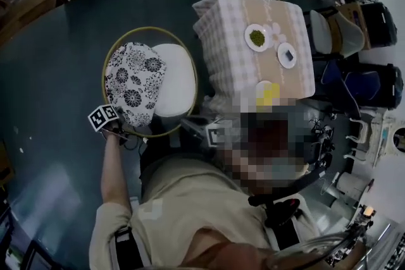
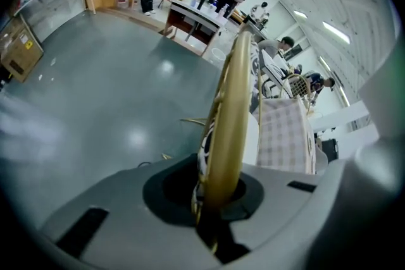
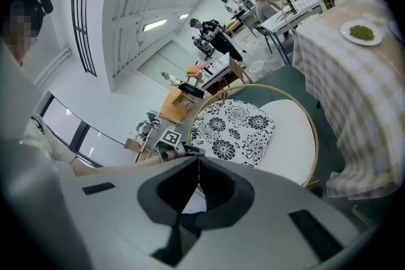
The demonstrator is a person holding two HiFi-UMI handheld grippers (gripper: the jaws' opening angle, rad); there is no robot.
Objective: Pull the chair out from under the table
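Glossy dark grey floor point(image 1: 44, 85) fills the left of the frame. The left gripper point(image 2: 218, 196) pinches the round gold-rimmed chair point(image 2: 231, 117) beside the checked-cloth table point(image 1: 221, 54). The right gripper point(image 3: 197, 164) is pressed together, empty.

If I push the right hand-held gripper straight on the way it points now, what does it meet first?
Most likely the chair's floral cushion, which fills the line just beyond the shut, empty right hand-held gripper. The chair's gold rim may come first; depth is unclear.
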